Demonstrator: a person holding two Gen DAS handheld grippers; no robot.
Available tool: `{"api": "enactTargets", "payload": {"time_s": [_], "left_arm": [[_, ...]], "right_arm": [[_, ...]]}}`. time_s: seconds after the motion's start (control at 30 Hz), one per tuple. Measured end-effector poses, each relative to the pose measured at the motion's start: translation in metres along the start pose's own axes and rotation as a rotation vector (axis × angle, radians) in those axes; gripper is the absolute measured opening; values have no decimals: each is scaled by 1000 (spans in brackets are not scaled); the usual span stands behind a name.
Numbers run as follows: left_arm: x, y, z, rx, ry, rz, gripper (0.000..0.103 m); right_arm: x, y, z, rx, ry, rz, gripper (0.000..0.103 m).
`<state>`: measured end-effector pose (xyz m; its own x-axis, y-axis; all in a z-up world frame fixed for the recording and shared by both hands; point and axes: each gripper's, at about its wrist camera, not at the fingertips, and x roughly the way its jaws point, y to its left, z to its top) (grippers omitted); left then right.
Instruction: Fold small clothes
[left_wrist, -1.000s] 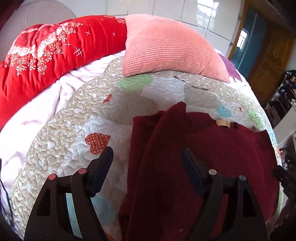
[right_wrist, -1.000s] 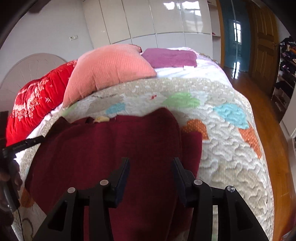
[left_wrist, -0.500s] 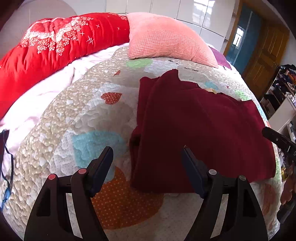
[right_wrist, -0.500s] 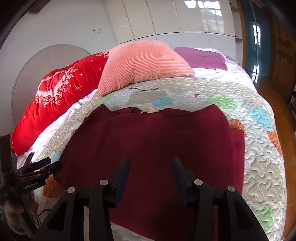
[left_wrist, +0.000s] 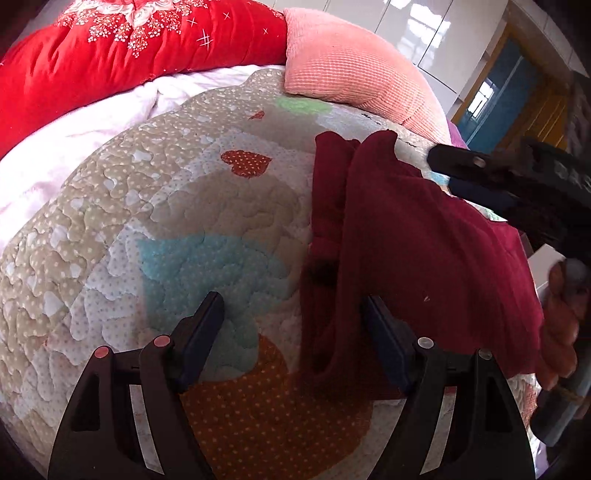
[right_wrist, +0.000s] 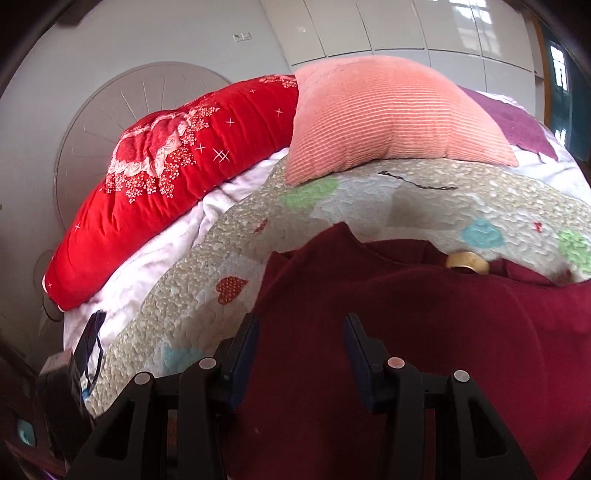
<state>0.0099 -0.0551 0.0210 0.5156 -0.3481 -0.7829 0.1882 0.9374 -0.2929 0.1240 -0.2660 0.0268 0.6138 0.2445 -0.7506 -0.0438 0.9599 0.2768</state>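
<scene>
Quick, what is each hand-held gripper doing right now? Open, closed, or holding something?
Left hand-held gripper: open, holding nothing, at the dark red garment's edge.
Right hand-held gripper: open, holding nothing, over the garment.

We hold our left gripper (left_wrist: 293, 325) tilted downward, jaws spread wide and empty. Our right gripper (right_wrist: 301, 345) also tilts downward, jaws partly apart with nothing pinched, our hand (left_wrist: 563, 325) wrapped around its handle.

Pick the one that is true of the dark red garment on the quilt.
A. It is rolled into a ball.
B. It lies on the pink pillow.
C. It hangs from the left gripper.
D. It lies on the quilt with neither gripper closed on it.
D: the garment lies spread on the quilt, with the left gripper and right gripper both open and empty.
</scene>
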Motion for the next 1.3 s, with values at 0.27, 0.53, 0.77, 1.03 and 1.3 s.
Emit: {"api": "enactTargets", "payload": {"time_s": [0.27,0.53,0.77,1.03,1.3], "left_arm": [[2,5,4,1,8,-31,79],[3,7,5,-11,16,-35,79],[5,6,5,-3,10,-19,79],[7,7,4,1,5,-17,80],[1,7,7,-11,-18,-60,80]], "right_arm": [[81,4,28,39,75,-76,7],[92,21,31,-38,64,-62,6],[47,-1,22,8,3,75,35],[-16,-29,-17,-35,-91,-122,32],[-5,-96,-40,92,18,-234,32]]}}
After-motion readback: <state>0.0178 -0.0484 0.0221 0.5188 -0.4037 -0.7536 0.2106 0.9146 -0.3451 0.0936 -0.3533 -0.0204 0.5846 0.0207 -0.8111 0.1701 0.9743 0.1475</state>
